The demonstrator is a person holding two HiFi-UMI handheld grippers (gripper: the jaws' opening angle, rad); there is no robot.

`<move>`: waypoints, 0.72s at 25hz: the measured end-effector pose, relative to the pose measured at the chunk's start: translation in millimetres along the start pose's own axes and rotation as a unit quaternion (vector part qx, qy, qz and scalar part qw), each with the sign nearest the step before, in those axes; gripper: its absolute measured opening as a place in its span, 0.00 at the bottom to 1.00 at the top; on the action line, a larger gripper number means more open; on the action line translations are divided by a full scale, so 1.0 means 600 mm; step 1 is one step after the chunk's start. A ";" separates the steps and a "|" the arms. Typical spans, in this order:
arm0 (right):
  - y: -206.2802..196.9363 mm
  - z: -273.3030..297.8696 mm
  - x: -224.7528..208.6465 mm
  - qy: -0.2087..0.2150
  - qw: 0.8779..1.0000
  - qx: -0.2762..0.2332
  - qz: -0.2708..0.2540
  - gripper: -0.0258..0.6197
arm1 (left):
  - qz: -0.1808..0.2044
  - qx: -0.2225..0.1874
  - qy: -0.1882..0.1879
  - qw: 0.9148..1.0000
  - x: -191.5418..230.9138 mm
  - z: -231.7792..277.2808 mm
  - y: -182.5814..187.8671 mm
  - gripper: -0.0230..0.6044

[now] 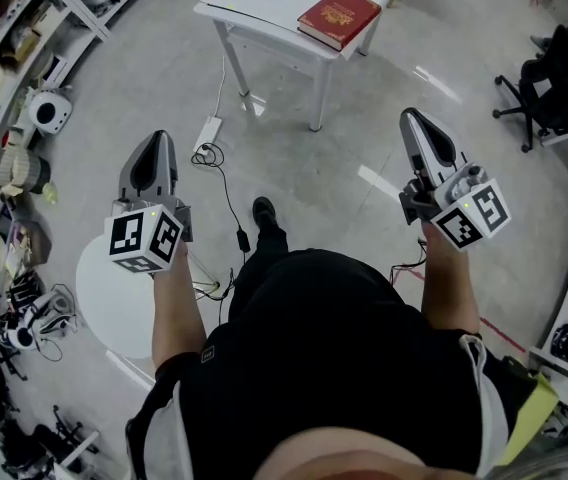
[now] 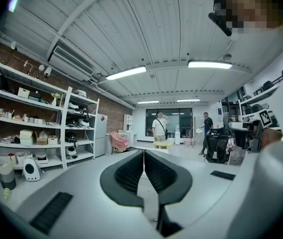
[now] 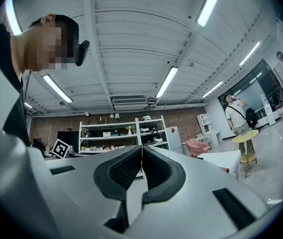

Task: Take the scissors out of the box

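Glossy red book (image 1: 339,16), smooth white table (image 1: 254,14), shiny grey floor (image 1: 349,153); ribbed matt fingers (image 2: 129,172)

A red book (image 1: 338,15) lies on the white table (image 1: 256,10).

Person: black short-sleeved top (image 1: 334,358) with white-grey side panels, a small tag at its left front, black trousers (image 1: 254,268), black shoe (image 1: 264,213). A yellow-green strip (image 1: 529,413) shows at the right hip. Dark head-mounted gear (image 3: 81,51) sits by the blurred face.

Left claw (image 1: 159,136): light grey shell, rounded and tapering, with a black inset. Its marker cube (image 1: 146,238) is white with black square patterns and has a small green light on top.

Right claw (image 1: 409,116): same grey shell, dark metal parts at its base, marker cube (image 1: 474,213) alike.

In both gripper views the pads (image 2: 131,171) (image 3: 124,171) are black and ribbed, and black slots are set in the shells.
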State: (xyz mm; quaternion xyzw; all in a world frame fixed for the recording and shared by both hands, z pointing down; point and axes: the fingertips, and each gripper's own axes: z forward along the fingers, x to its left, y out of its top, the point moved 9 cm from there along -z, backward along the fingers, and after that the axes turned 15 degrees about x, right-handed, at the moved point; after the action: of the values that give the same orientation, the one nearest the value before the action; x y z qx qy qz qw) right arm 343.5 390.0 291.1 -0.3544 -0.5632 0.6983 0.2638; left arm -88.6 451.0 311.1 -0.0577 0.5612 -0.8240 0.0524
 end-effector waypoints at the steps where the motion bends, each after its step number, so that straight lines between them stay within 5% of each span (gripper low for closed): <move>1: 0.002 0.014 -0.005 -0.001 1.000 0.002 0.000 0.09 | 0.000 0.000 -0.002 1.000 0.009 0.013 0.004 0.07; 18: 0.052 0.342 -0.070 0.005 1.000 0.023 0.008 0.09 | -0.008 0.010 -0.016 1.000 0.244 0.224 0.082 0.07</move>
State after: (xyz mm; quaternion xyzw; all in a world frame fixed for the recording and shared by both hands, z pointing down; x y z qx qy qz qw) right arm 207.8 227.4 292.4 -0.3562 -0.5429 0.7111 0.2696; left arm -211.7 287.4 319.7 -0.0742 0.5515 -0.8290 0.0554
